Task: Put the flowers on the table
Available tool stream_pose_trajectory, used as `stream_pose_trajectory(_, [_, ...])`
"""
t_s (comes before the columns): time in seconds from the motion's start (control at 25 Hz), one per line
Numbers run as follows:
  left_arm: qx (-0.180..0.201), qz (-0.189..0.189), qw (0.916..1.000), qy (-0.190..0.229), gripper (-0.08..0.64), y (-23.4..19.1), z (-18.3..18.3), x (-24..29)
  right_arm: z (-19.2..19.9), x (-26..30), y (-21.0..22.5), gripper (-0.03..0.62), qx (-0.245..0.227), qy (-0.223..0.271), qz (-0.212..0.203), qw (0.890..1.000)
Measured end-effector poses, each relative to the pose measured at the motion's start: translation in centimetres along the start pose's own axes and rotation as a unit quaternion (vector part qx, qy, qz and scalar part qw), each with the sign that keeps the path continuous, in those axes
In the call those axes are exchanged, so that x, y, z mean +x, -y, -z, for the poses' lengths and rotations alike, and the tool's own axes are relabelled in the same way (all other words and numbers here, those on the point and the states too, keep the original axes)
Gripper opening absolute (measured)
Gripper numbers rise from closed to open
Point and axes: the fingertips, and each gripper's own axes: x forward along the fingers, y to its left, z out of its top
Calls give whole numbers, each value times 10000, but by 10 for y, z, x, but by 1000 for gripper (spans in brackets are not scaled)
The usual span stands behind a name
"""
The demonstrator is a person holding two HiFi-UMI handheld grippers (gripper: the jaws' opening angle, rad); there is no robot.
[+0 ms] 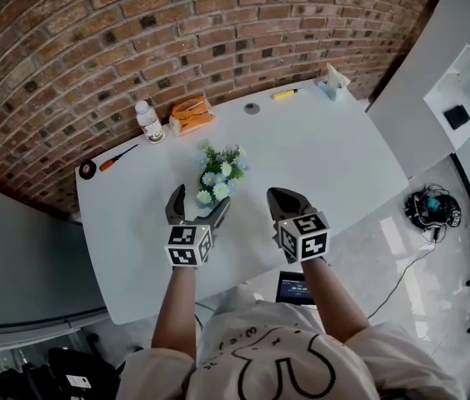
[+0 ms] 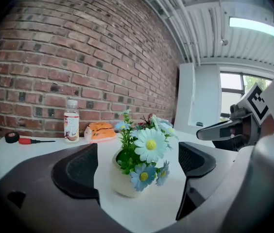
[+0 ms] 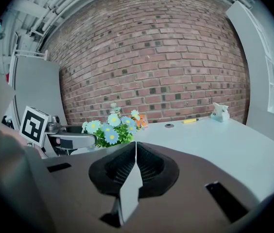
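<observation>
near the middle of the white table (image 1: pixel 335 157), the flowers (image 1: pixel 221 176) stand upright in their small pale pot (image 2: pixel 122 183), which rests flat on the tabletop; the left tongs (image 1: pixel 201 198) are released, jaws spread wide, with the pot in the gap just at their tips and a strip of bare table showing on each side of it, so nothing is being squeezed; the right tongs (image 1: pixel 289 202) are clenched on nothing, pads pressed together, hovering just beside the flowers on the person's right; judging by how things lie, the pot looks set down and the step in hand is letting go cleanly; to do that well, keep the left jaws fully spread and draw them straight back along their own line toward the person, level with the table, without swinging sideways; the blooms lean out over the rim wider than the pot itself, so a petal or leaf could catch on a pad and drag or tip the light pot; the right tongs are best kept off to the side; the water bottle (image 1: pixel 148 122) and orange packet (image 1: pixel 192 113) near the brick wall are well apart and no hindrance.
</observation>
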Motion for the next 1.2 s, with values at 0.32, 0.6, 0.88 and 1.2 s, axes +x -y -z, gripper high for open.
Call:
stream_pose_trajectory(0.32, [59,-57,10000,27,505,-3,-14,-15,-16,-9,-6,20,163,188,57,9997])
stream_pose_trajectory(0.6, [36,-66,10000,52,504,-3,-25,-24,-28,-14,-8,18,198,325,75,9992])
stream_pose_trajectory(0.88, [75,-116,9991,403,503,-1,-48,-51,-41,-24,-21,18,92,477,-43,9988])
stream_pose_trajectory(1.2, [492,9,9961,739,502,21,-87,-90,-68,-42,-34,18,-264,779,-157,9965])
